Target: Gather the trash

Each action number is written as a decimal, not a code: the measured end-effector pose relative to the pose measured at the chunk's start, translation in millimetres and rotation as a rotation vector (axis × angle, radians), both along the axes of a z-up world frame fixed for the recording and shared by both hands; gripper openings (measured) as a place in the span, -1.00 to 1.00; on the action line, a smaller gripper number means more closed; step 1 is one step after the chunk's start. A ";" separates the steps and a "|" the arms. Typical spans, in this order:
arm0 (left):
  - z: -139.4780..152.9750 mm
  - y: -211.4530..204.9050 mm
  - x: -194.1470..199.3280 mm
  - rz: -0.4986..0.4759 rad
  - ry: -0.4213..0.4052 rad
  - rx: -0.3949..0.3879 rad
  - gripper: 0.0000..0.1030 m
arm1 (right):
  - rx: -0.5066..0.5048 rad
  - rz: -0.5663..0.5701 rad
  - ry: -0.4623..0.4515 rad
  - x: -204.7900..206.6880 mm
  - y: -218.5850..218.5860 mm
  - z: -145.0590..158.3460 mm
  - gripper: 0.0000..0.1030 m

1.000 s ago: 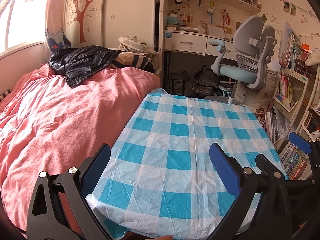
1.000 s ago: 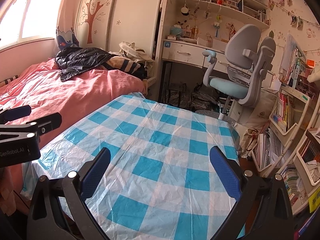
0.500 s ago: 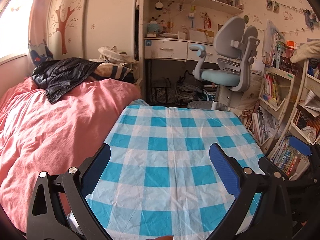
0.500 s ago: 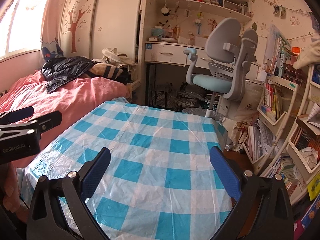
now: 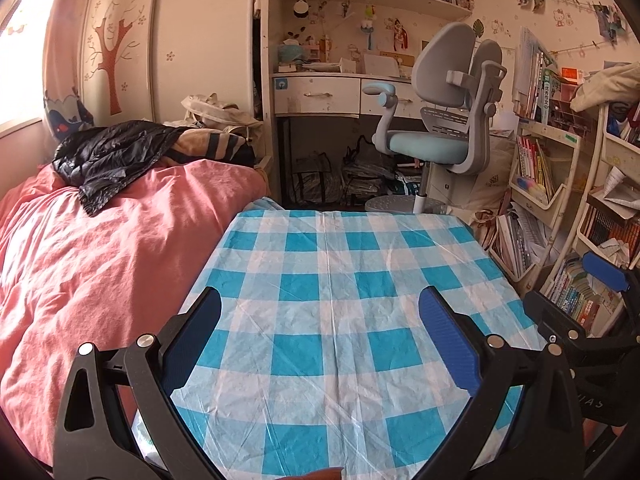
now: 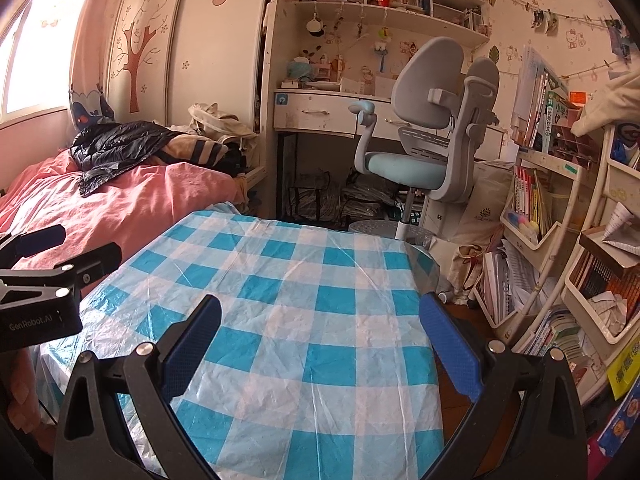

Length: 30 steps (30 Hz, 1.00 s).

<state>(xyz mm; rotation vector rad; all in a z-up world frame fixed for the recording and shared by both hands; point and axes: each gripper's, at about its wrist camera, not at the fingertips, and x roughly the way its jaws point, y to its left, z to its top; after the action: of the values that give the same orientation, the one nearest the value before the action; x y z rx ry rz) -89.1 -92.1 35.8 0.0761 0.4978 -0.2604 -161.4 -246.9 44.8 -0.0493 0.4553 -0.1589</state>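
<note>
No piece of trash shows on the table [image 5: 332, 264] from either wrist camera, so where the task's thing lies, and which way its long axis runs, cannot be told. The blue-and-white checked plastic cloth [image 6: 288, 320] covers the tabletop, creased, with its near left corner hanging loose over the edge.

The left gripper [image 5: 320, 336] hovers above the near edge of the table, level and pointing toward the far side of the room, its blue-padded fingers spread wide with nothing between them. The right gripper [image 6: 320, 340] is held the same way just to the right, over the near right part of the table, fingers equally wide apart and holding nothing. Each shows in the other's view: the right one at the right margin of the left camera, the left one at the left margin of the right camera.

Left of the table, touching its side, is a bed with a pink duvet [image 5: 100, 264]; a black jacket [image 5: 108, 152] lies crumpled at its far end. Beyond the table stand a white desk [image 5: 320, 94] with bags packed underneath and a grey swivel chair [image 6: 424, 136] with a light blue seat. To the right, white shelving racks [image 6: 536, 216] hold upright books and loose papers.
</note>
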 end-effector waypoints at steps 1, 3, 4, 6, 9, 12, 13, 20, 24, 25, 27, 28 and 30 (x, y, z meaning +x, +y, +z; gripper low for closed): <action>-1.0 -0.8 0.3 0.000 0.003 0.004 0.86 | -0.003 0.001 0.001 0.1 0.4 -0.2 0.85; -2.9 -2.2 1.1 -0.001 0.012 0.010 0.86 | -0.011 0.004 0.006 0.5 1.1 -0.7 0.85; -3.7 -2.6 1.9 -0.002 0.016 0.010 0.86 | -0.014 0.006 0.012 1.4 1.9 -1.4 0.85; -4.9 -2.3 2.9 0.000 0.023 0.007 0.86 | -0.016 0.011 0.022 2.5 2.8 -2.4 0.85; -6.4 -0.7 4.8 0.006 0.031 0.005 0.86 | -0.021 0.012 0.035 3.8 4.0 -4.0 0.85; -7.2 1.0 5.9 0.012 0.039 0.000 0.86 | -0.027 0.010 0.059 6.6 4.1 -6.5 0.85; -7.8 1.2 6.4 0.013 0.042 -0.001 0.86 | -0.028 0.009 0.063 7.1 4.0 -7.1 0.85; -10.1 0.3 7.9 0.014 0.049 0.006 0.86 | -0.029 0.013 0.079 8.9 4.1 -8.8 0.85; -13.1 -1.4 10.5 0.013 0.055 0.011 0.86 | -0.031 0.016 0.094 11.6 5.2 -10.8 0.85; -13.2 -1.5 10.5 0.013 0.055 0.011 0.86 | -0.033 0.017 0.099 12.4 5.6 -11.5 0.85; -14.6 -2.5 11.4 0.012 0.059 0.013 0.86 | -0.035 0.017 0.106 14.3 5.7 -12.9 0.85; -15.3 -2.9 12.0 0.012 0.062 0.014 0.86 | -0.035 0.017 0.110 15.4 5.6 -13.5 0.85; -16.8 -4.0 13.7 0.011 0.067 0.016 0.86 | -0.035 0.015 0.116 16.8 5.6 -14.7 0.85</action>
<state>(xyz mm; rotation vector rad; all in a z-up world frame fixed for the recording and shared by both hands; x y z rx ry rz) -75.5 -96.2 19.0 0.0802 0.5666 -0.2489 -144.6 -241.3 30.1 -0.0972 0.5681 -0.1494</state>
